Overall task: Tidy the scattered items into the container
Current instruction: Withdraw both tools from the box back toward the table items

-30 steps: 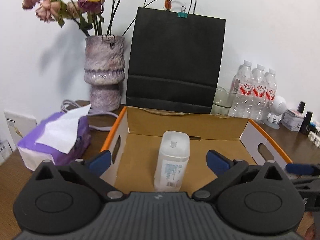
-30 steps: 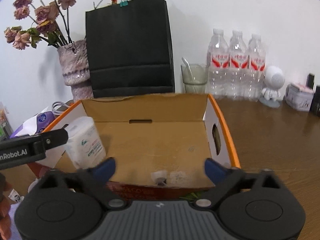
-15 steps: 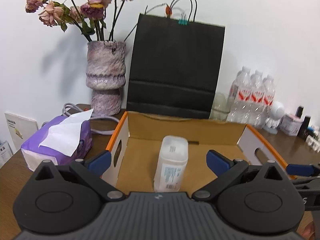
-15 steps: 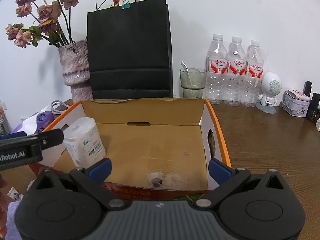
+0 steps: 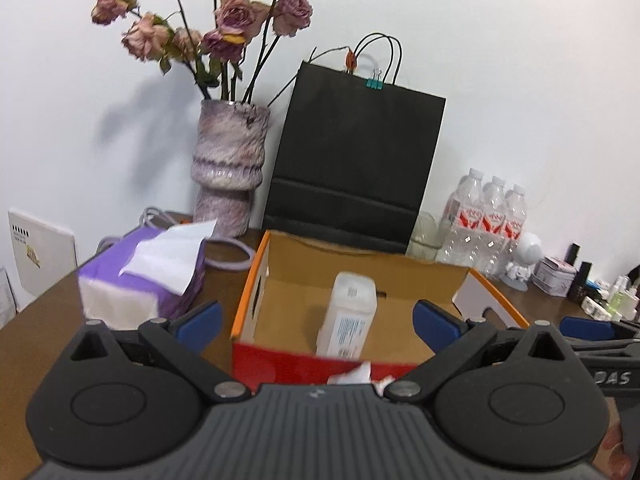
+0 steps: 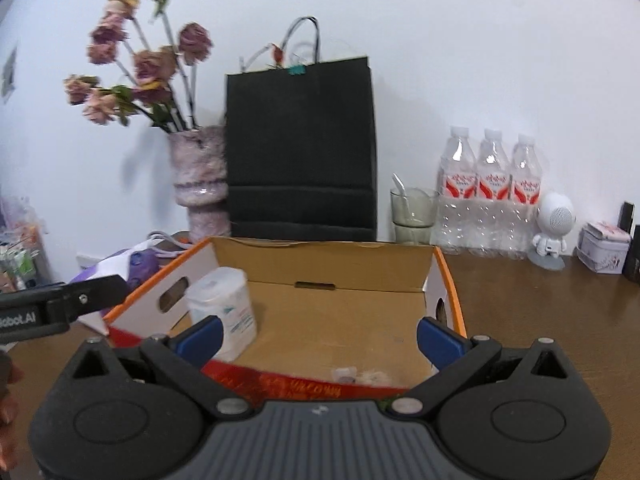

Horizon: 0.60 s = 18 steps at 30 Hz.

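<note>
left gripper (image 5: 316,320) spread wide, blue fingertips (image 5: 200,320) apart and holding nothing, sitting just in front of the cardboard box (image 5: 256,280); right gripper (image 6: 318,334) likewise spread and empty, also at the box's near red wall, pads either side of the box opening; part of the left gripper body shows at the left edge of the right wrist view, beside the box's left wall; a hand (image 6: 8,408) is partly visible at that same edge; small white crumpled bits (image 5: 352,374) lie at the box's near wall, can't tell if inside or outside from the left view; in the right view small pale items (image 6: 356,376) sit on the box floor by the near wall, blurry; white plastic container (image 5: 348,312) with printed label stands upright inside the box, toward its left side; box is open-topped, orange rim, hand-hole cutouts in the side walls; purple tissue pack (image 5: 140,280) just left of the box on the wooden table (image 6: 540,320); behind the box, black paper bag (image 5: 352,168) against the wall, vase with dried roses (image 5: 230,168) behind-left of box; glass cup (image 6: 412,212), three water bottles (image 6: 490,192) and white robot figurine (image 6: 554,228) behind-right of box
</note>
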Available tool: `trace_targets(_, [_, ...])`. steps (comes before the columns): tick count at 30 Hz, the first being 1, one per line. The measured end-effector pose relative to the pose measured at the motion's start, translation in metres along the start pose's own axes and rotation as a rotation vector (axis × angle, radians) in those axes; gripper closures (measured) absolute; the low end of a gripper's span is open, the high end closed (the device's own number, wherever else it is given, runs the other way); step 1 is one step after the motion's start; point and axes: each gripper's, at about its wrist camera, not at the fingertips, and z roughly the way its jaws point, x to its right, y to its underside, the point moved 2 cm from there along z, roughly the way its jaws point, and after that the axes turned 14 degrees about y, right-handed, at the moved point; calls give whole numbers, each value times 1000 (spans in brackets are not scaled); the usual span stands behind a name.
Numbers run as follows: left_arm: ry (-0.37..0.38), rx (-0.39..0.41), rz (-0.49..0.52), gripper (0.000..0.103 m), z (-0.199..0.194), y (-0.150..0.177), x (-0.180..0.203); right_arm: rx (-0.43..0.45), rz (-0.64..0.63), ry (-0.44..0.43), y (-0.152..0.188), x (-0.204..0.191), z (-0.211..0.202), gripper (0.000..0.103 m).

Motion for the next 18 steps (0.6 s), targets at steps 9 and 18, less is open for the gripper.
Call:
trace_targets(9, [0, -83, 97, 0, -40, 28, -12, -57, 4, 5, 42, 26, -45, 0])
trace_targets(18, [-4, -208, 107, 0, -65, 66, -31, -139, 14, -8, 101, 37, -89, 0])
